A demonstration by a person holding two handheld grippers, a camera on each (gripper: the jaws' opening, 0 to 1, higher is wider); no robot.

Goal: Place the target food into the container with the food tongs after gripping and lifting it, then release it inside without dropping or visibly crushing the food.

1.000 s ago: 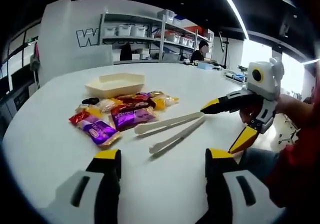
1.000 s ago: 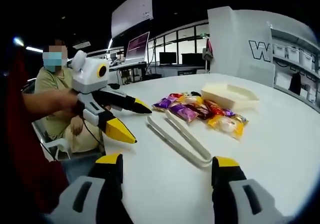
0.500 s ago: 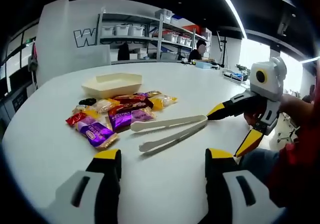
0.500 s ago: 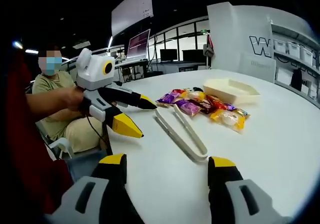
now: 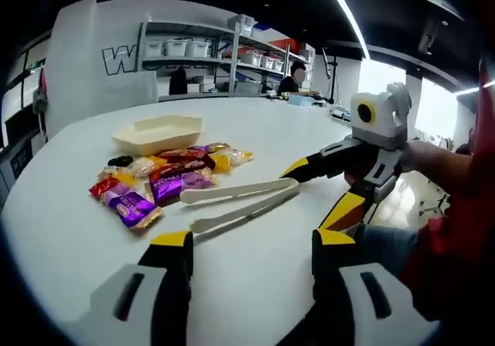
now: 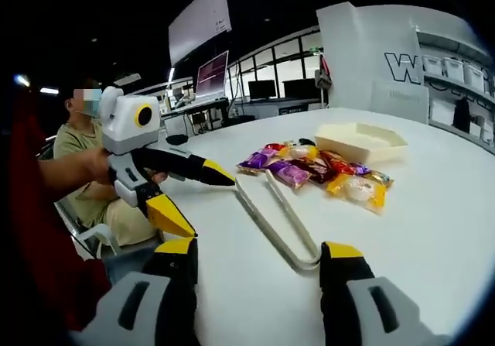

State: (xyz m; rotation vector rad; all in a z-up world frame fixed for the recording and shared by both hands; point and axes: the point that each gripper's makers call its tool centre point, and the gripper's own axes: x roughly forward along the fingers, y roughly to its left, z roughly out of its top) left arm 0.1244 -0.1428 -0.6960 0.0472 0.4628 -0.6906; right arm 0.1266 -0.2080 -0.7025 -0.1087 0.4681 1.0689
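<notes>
Cream food tongs (image 5: pixel 236 204) lie flat on the white table (image 5: pixel 255 129), arms spread, joined end toward me in the right gripper view (image 6: pixel 277 220). A pile of wrapped snacks (image 5: pixel 158 179) in purple, red and yellow lies beyond them (image 6: pixel 313 169). A cream tray-shaped container (image 5: pixel 158 133) stands empty behind the pile (image 6: pixel 360 140). My left gripper (image 5: pixel 251 245) hangs open just short of the tongs and appears from the left in the right gripper view (image 6: pixel 193 199). My right gripper (image 6: pixel 255 253) is open at the tongs' joined end, and shows at the right of the left gripper view (image 5: pixel 313 187).
A seated person (image 6: pixel 93 168) is beyond the table's edge. Shelves with bins (image 5: pixel 216 59) line the wall behind the table. A small dark object (image 5: pixel 120 161) lies by the snacks. A person's red sleeve (image 5: pixel 456 230) is at the right.
Both views have shifted with the hands. The right gripper has come closer to the tongs' joined end. The left gripper has dropped lower and nearer. Tongs, snacks and container lie as before.
</notes>
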